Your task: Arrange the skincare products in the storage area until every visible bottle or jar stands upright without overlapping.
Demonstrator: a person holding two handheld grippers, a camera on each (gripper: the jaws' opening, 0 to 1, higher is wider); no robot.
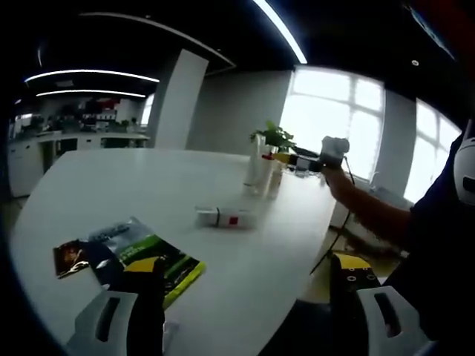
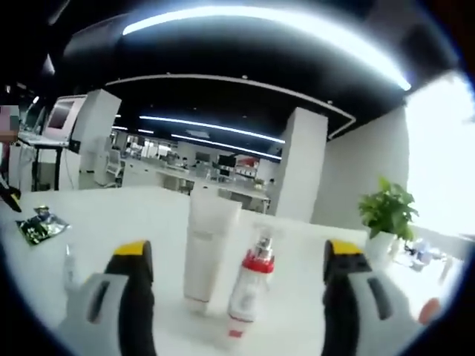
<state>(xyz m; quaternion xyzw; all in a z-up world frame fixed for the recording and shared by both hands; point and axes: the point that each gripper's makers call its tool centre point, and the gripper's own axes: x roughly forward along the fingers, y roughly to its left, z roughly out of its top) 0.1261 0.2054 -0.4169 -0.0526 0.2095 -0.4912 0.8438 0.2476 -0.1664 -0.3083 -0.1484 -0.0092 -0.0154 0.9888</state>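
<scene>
On the white tabletop, seen from the left gripper view, the left gripper hangs over the near edge with its two yellow-tipped black jaws spread wide apart and nothing between them. Just beyond its left jaw, close to the near edge, lie a green and yellow glossy packet and a small dark sachet, flat and touching or overlapping at their sides. Further in, around the middle of the tabletop, a white box with a red mark lies on its side. Toward the far right edge stand a white squeeze tube and a slim spray bottle with a red collar, both upright and just beside each other; whether they touch cannot be told. Behind them, at the far edge, is a small green potted plant. The right gripper comes in from the right at that far edge, held at the end of a person's forearm. In the right gripper view, the right gripper has its yellow-tipped jaws wide apart, holding nothing, with the white squeeze tube standing cap-down and the spray bottle upright between them in the picture, a little ahead of the tips. The tube is opaque and the bottle's contents cannot be made out. The green packet lies far off at the left, and the potted plant stands at the right.
</scene>
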